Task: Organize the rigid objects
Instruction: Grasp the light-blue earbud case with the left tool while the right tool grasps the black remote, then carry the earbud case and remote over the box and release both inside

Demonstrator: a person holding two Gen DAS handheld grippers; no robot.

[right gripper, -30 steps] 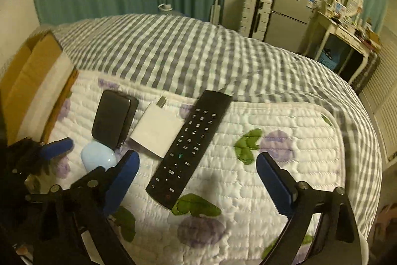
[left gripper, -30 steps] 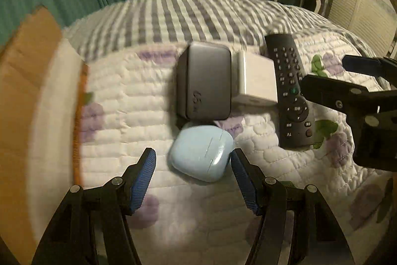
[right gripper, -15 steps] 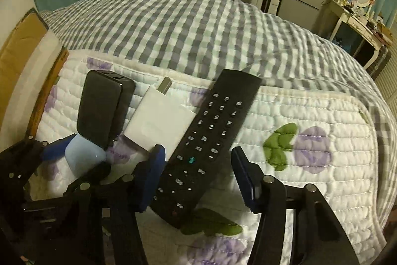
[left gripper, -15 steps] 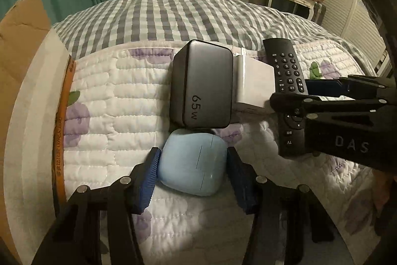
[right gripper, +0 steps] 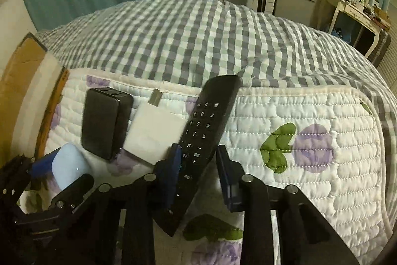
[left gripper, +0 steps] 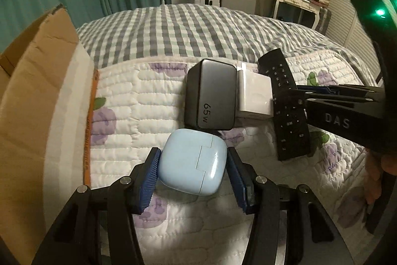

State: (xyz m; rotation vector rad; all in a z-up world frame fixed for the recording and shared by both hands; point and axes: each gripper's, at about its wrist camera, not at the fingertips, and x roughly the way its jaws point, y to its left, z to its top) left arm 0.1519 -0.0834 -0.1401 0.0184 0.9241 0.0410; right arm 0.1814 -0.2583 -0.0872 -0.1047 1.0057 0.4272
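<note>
Left gripper [left gripper: 193, 180] clamped on blue earbud case [left gripper: 193, 162], on the quilt [left gripper: 139, 101] below the black charger [left gripper: 211, 94] | right gripper [right gripper: 198, 175] just closing – pads against the remote [right gripper: 206, 131] beside the white adapter [right gripper: 153, 133] | step: double pickup | next: lift both – likely toward the cardboard box [left gripper: 37, 81].

You see a glossy, smooth plastic earbud case [left gripper: 192, 163], pale blue, catching the light. The dark charger [left gripper: 211, 94] looks like matt plastic, the white adapter [left gripper: 254, 97] smooth plastic. The remote [right gripper: 198, 148] is matt black plastic. Under them lies a stitched, puffy cloth quilt [right gripper: 297, 103], and beside it a rough brown cardboard box [left gripper: 27, 91].
</note>
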